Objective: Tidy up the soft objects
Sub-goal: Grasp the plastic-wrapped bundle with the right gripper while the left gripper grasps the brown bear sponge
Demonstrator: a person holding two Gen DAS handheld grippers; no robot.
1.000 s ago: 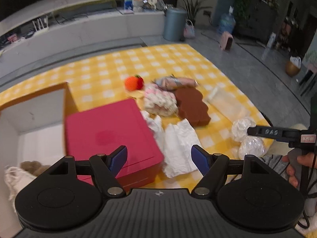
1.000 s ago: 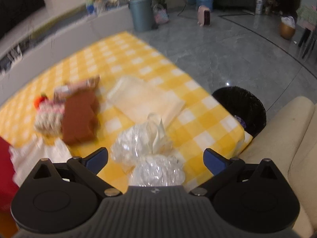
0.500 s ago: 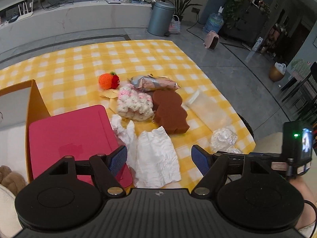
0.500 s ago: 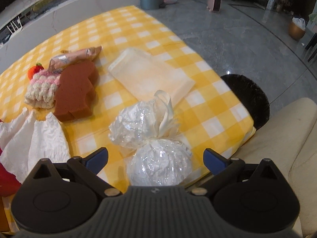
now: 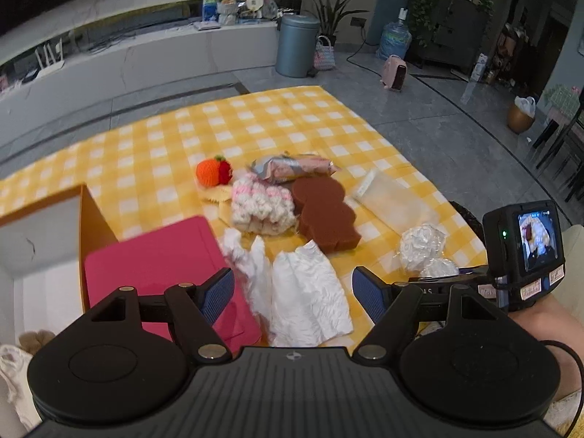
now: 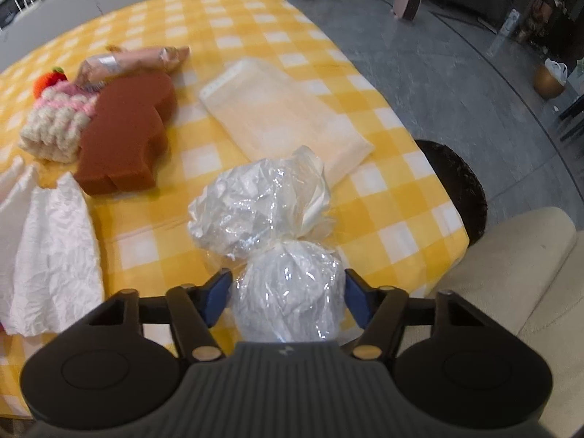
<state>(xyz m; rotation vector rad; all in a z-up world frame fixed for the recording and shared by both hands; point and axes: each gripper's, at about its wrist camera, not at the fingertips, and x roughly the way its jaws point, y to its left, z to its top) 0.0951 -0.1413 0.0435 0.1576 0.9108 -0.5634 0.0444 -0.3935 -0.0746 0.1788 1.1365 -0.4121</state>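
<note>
Jaws of the right gripper [image 6: 288, 295] are closing round the wrapped ball [image 6: 288, 292], pads seemingly just touching. Squeeze gently, centred. Left gripper [image 5: 292, 292] hangs open, empty.

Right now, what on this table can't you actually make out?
- Wrapped bundle, right wrist view: crinkled plastic hides its contents; the right hand-held gripper is closing around it.
- Orange box, left wrist view: the left edge cuts it off.
- Furry thing, left wrist view: the left hand-held gripper mostly covers it.
</note>
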